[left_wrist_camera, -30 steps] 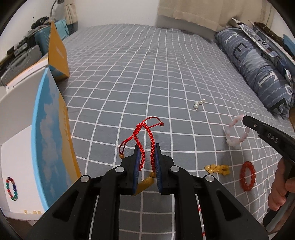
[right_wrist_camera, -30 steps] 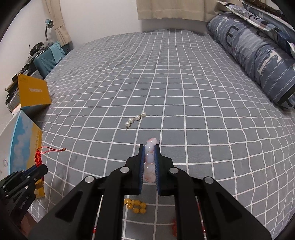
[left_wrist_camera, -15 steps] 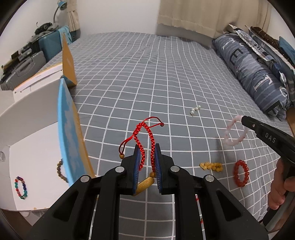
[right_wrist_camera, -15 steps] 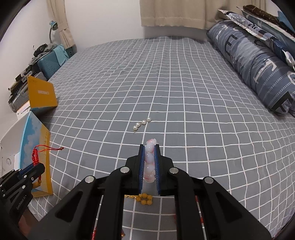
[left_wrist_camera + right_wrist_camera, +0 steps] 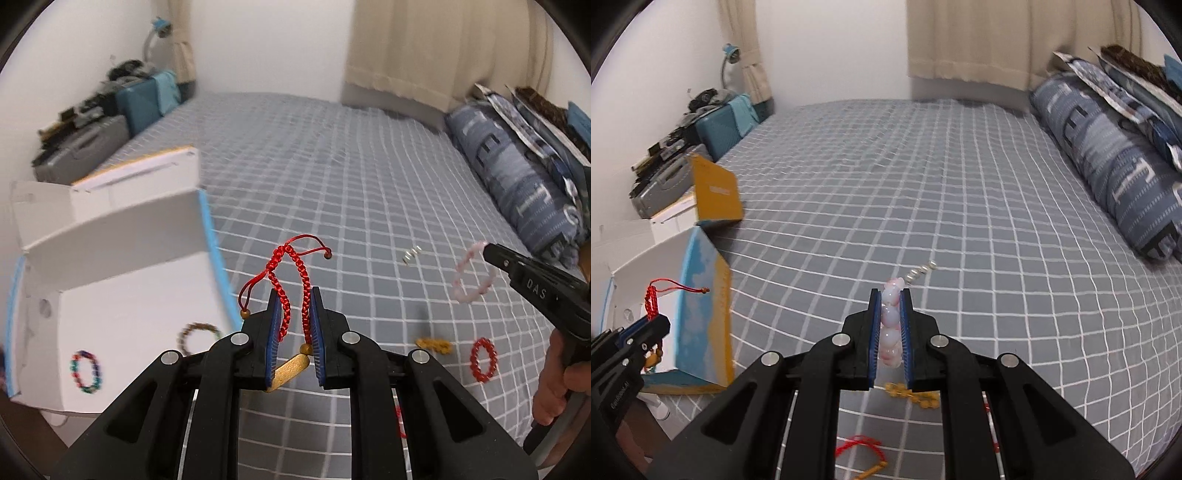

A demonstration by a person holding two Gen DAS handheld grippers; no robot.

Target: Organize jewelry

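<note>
Open box [image 5: 122, 295] left; pearls [image 5: 412, 254], amber beads [image 5: 436, 345] on bed [image 5: 332, 177].

Left wrist view motion-blurred: white box [image 5: 122, 280] edges smeared, its left side cut by the frame. Brown bead bracelet [image 5: 197, 334] inside it partly behind the left hand-held gripper [image 5: 294, 332] body. Small pearl piece [image 5: 412, 254] on the bed [image 5: 332, 177] too blurred to count beads. Yellow bead bracelet [image 5: 436, 345] a smear. Pink bead bracelet [image 5: 891, 325] mostly hidden between the right hand-held gripper [image 5: 890, 332] pads. Red cord item [image 5: 858, 445] and a tan piece below it half covered by that gripper's frame. Clutter [image 5: 672, 147] by the far wall unreadable. Person's hand [image 5: 557, 384] cut off at the right edge.
</note>
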